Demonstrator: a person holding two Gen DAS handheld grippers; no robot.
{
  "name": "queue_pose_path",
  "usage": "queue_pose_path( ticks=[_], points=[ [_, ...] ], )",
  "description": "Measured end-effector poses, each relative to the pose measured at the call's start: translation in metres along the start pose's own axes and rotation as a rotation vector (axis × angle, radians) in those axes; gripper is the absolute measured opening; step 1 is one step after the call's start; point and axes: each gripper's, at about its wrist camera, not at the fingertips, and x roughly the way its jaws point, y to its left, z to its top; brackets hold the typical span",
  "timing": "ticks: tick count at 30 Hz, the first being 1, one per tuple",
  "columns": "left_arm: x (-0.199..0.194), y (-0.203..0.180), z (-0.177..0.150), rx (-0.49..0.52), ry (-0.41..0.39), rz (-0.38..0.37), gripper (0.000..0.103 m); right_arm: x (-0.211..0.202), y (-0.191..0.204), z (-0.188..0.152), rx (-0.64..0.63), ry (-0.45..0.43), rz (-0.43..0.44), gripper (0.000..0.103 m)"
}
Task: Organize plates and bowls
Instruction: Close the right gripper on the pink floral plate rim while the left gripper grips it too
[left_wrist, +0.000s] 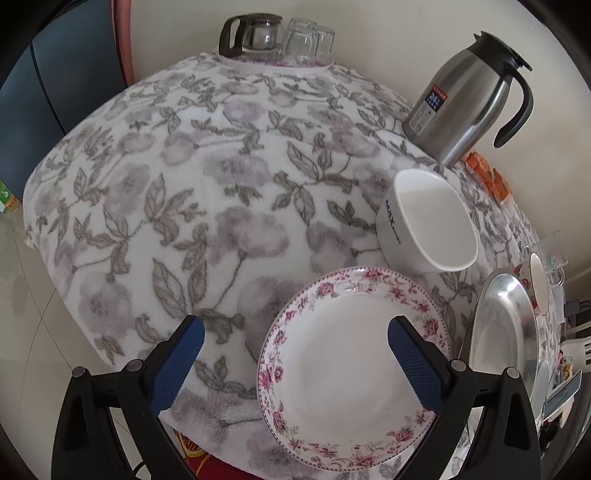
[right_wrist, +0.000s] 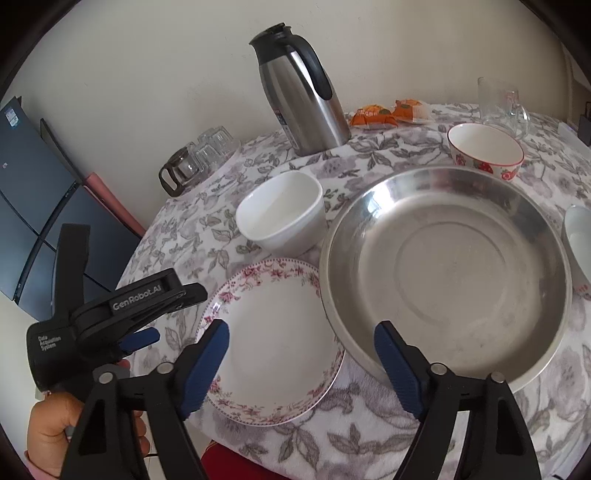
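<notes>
Table surface: a fleecy floral cloth (left_wrist: 207, 192) is seen bunched under the crockery.
Left wrist view: left gripper (left_wrist: 295, 350) is held open above the floral plate (left_wrist: 347, 369); the plate could be dragged with the loose cloth.
Right wrist view: right gripper (right_wrist: 301, 363) is spread empty between that plate and the steel basin (right_wrist: 447, 273); the white bowl (right_wrist: 284, 218) nearby could be knocked.

Plain cream wall (right_wrist: 147, 55) behind surface (left_wrist: 184, 192) draped in grey floral cloth; dark blue cabinet (right_wrist: 33, 206) at left; pale tiled floor (left_wrist: 22, 332).
</notes>
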Motion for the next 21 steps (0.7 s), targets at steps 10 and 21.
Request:
queue_pose_path(
  ticks=[10,21],
  points=[
    [0.012,0.001,-0.004,-0.009,0.038,0.008,0.099,0.012,0.002,-0.020,0.021,0.091,-0.014,0.060],
    [0.030,-0.001,-0.004,-0.028,0.090,-0.009,0.098,0.040,-0.014,-0.029,0.057,0.146,-0.082,0.040]
  ],
)
